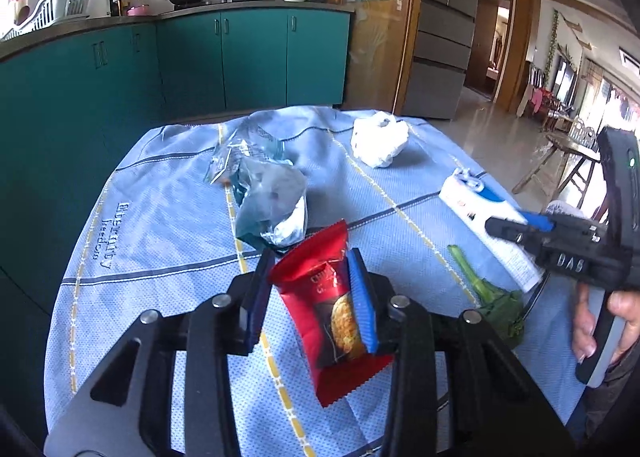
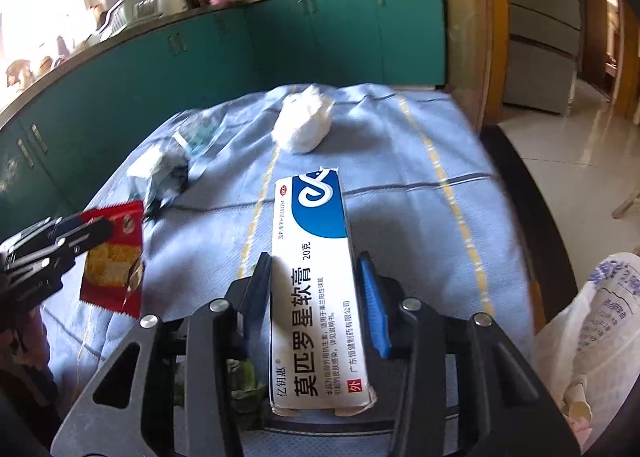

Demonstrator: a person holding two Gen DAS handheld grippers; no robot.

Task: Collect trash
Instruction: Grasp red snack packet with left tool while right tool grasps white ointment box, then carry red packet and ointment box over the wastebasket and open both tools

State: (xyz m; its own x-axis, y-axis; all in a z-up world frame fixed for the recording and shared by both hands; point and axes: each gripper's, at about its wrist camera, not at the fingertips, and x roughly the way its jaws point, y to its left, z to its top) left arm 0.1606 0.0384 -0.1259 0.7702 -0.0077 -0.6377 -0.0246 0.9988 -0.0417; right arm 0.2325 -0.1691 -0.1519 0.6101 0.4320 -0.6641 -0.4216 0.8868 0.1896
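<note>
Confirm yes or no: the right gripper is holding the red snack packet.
No: the right gripper is closed on the white and blue ointment box, while the red snack packet sits in the left gripper.

We are looking at a table (image 1: 132,193) draped in a light blue cloth with dark blue and yellow stripes and a line of printed lettering near its left edge. Lying directly on the cloth, a crumpled white tissue (image 1: 379,140) is sitting toward the far side. A crinkled silver and teal foil wrapper (image 1: 269,204) is resting near the middle, with a clear plastic wrapper (image 1: 236,155) just behind it. A green vegetable scrap (image 1: 490,297) is lying at the right edge.
</note>
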